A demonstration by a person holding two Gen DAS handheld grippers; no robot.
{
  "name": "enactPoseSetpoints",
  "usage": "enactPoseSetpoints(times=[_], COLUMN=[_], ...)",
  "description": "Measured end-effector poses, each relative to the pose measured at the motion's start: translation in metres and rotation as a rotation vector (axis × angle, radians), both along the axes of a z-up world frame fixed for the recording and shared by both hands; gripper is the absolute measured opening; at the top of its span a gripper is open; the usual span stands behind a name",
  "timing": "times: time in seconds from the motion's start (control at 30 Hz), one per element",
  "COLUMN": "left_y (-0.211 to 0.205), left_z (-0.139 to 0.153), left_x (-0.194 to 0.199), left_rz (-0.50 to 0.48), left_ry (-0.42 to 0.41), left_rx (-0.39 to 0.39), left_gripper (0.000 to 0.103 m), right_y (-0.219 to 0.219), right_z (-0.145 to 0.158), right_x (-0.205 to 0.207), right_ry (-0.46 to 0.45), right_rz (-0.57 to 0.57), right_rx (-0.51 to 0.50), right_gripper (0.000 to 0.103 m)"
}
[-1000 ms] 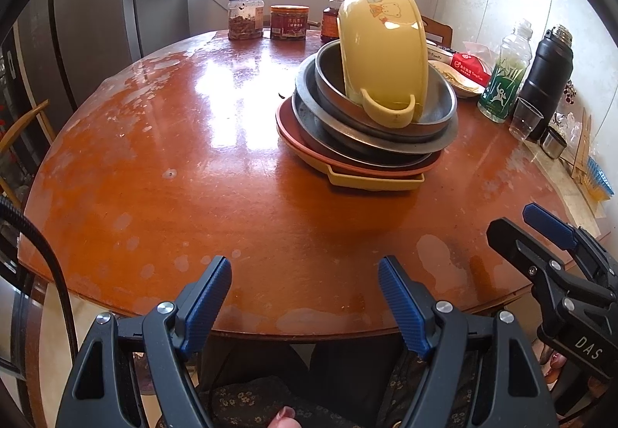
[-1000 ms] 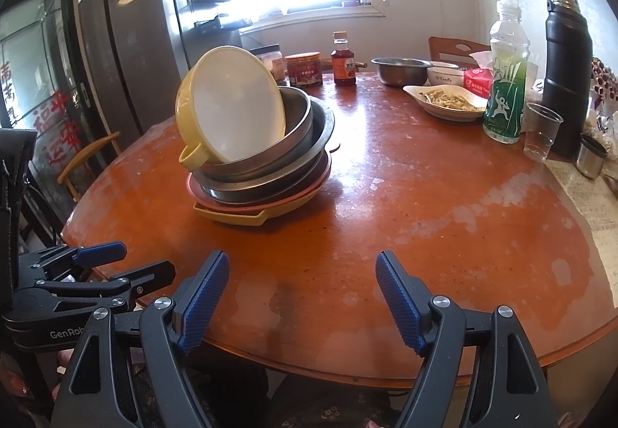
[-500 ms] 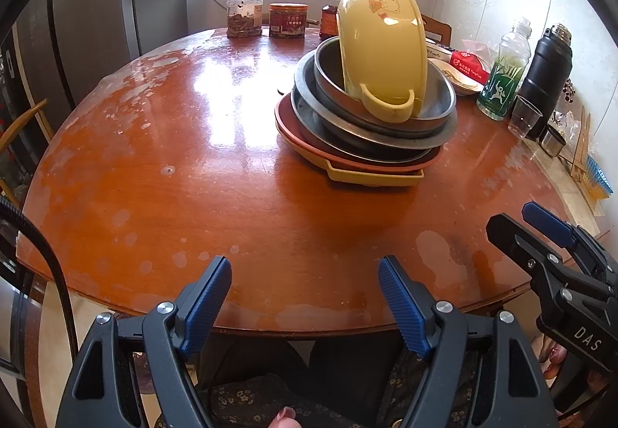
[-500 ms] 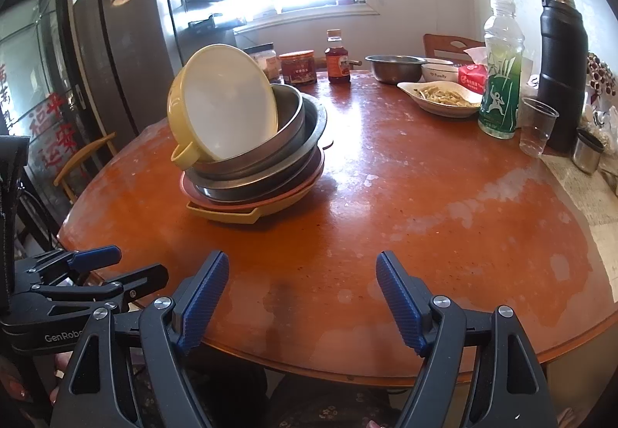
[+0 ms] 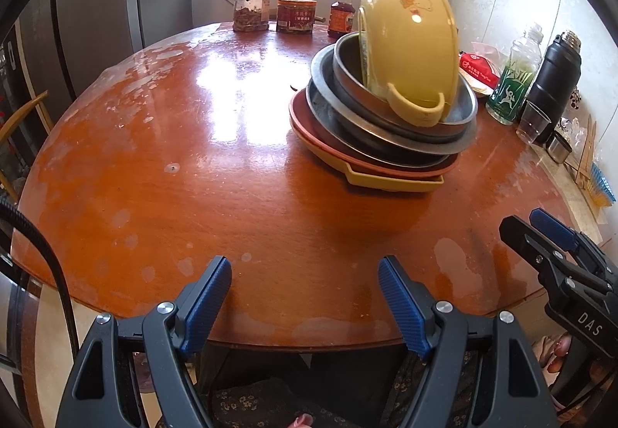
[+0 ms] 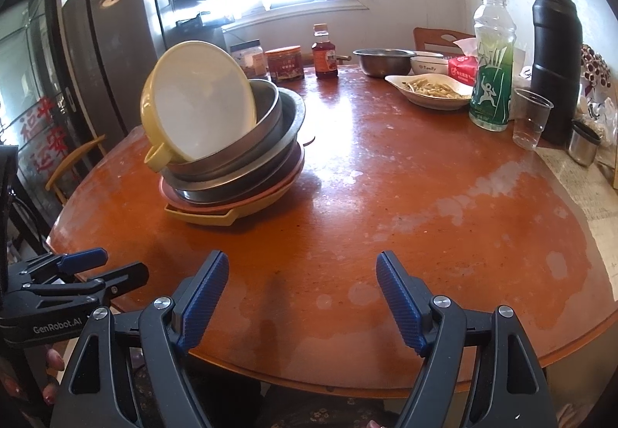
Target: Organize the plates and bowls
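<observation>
On the round wooden table [image 5: 185,165] stands one leaning stack of dishes. A yellow handled bowl [image 5: 409,41] is tipped on its edge inside nested steel bowls [image 5: 343,99]. Under them lie a pink plate [image 5: 305,123] and a yellow tray [image 5: 390,182]. In the right wrist view the yellow bowl [image 6: 201,99] shows its white inside above the steel bowls [image 6: 278,119] and the tray [image 6: 204,215]. My left gripper [image 5: 304,265] hangs open over the near table edge, well short of the stack. Also open and holding nothing, my right gripper [image 6: 301,258] is to the stack's right.
Jars [image 5: 251,7] and a sauce bottle [image 6: 324,53] line the far edge. A steel bowl [image 6: 382,61], a dish of food [image 6: 428,90], a green bottle [image 6: 492,65], a plastic cup [image 6: 531,123] and a black flask [image 6: 556,61] stand at the right. A fridge [image 6: 108,41] is at the left.
Both views have drifted only slightly. The stack has not moved and both grippers stay open.
</observation>
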State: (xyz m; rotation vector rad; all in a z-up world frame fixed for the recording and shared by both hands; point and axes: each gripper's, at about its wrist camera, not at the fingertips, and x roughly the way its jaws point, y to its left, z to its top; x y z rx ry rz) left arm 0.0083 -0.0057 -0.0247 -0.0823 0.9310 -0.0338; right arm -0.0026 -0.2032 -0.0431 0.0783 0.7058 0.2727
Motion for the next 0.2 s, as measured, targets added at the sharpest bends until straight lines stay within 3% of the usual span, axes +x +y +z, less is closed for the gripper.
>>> enactPoseSetpoints(times=[0.2], left_y=[0.018], left_z=[0.002], left_x=[0.006], left_rz=[0.037], left_ry=[0.005], left_rx=[-0.005], left_gripper=[0.078], right_y=[-0.007], right_z=[-0.005], right_x=[0.012], right_ry=[0.023], right_rz=[-0.018], right_rx=[0.005], right_gripper=[0.08])
